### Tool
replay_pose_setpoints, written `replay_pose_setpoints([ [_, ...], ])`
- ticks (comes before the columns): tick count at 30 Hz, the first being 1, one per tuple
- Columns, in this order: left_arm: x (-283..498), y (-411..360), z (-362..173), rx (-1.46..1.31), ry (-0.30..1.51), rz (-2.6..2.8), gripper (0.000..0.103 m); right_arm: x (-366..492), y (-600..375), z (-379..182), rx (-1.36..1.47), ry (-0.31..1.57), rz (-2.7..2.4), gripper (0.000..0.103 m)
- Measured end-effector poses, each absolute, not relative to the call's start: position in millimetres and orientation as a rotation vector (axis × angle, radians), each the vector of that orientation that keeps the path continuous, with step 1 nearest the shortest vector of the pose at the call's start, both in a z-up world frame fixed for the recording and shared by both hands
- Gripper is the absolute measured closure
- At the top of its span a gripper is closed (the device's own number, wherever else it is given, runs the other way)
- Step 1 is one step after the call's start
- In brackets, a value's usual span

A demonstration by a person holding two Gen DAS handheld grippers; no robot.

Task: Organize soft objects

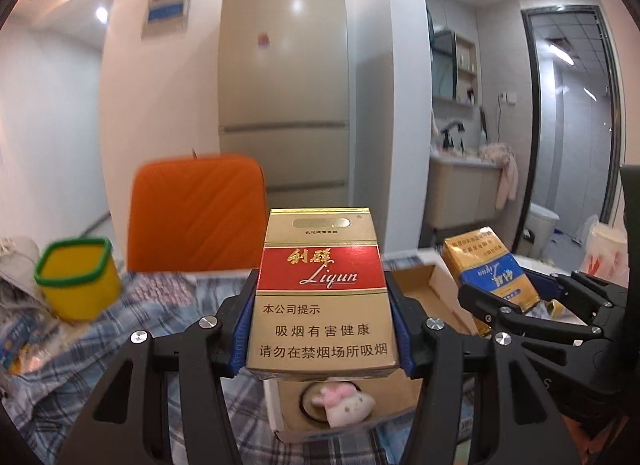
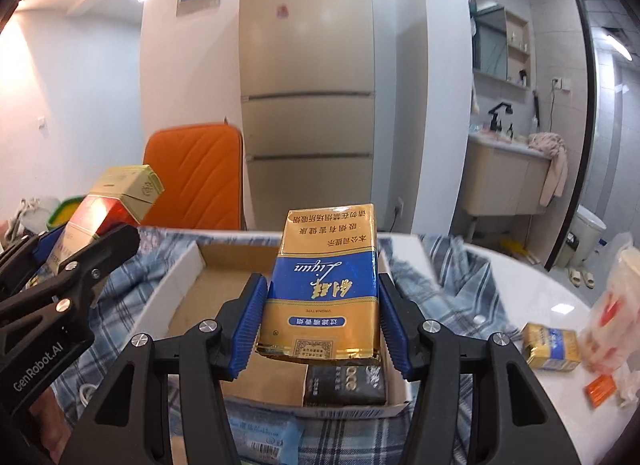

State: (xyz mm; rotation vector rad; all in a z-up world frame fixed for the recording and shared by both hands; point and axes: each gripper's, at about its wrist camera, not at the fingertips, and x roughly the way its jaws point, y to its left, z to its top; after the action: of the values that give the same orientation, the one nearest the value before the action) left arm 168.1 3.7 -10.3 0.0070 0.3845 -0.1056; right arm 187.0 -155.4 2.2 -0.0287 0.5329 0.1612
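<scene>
1. left gripper is clamped on the red pack, held upright above the box.
2. right gripper is clamped on the blue pack, upside down over the box, above a black pack.

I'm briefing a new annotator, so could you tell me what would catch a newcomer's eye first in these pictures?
Two cigarette packs held up close: the left gripper clamps an upright red-and-gold pack, and the right gripper clamps a blue-and-gold soft pack, upside down. Below them an open cardboard box sits on a plaid cloth. Behind stand an orange chair and a tall fridge.
</scene>
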Motion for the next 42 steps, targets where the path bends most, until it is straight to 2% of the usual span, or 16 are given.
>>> replay_pose_setpoints([
  [7, 171.7, -18.9, -33.3, 0.092, 0.48, -0.132, 0.048, 204.9, -161.4, -26.4, 0.005, 0.662, 0.158, 0.046],
  [18, 188.5, -19.7, -43.0, 0.059, 0.579, -0.112, 0.048, 217.1, -167.2, -40.4, -0.005, 0.728, 0.138, 0.046],
  [24, 191.5, -19.5, -45.8, 0.063, 0.599, -0.107, 0.048, 216.9, -172.9, -38.1, 0.004, 0.725, 0.116, 0.032],
  [28, 194.1, -16.1, -47.4, 0.046, 0.612, -0.099, 0.048, 212.2, -174.8, -33.2, 0.006, 0.702, 0.1, 0.031],
  [30, 195.5, -14.6, -48.4, 0.041, 0.62, -0.095, 0.043, 210.8, -174.5, -32.0, 0.007, 0.697, 0.097, 0.031],
  [32, 195.3, -13.6, -48.2, 0.039, 0.618, -0.089, 0.026, 210.0, -174.8, -31.0, 0.002, 0.691, 0.09, 0.03],
  [35, 193.8, -10.7, -46.3, 0.032, 0.601, -0.081, 0.014, 207.8, -174.8, -28.9, -0.004, 0.675, 0.081, 0.027],
  [37, 192.6, -9.2, -45.2, 0.027, 0.593, -0.077, 0.011, 206.3, -174.3, -28.1, -0.011, 0.671, 0.077, 0.024],
  [42, 186.5, -7.4, -37.4, 0.038, 0.562, -0.052, 0.011, 204.5, -177.7, -22.6, 0.003, 0.659, 0.066, 0.024],
])
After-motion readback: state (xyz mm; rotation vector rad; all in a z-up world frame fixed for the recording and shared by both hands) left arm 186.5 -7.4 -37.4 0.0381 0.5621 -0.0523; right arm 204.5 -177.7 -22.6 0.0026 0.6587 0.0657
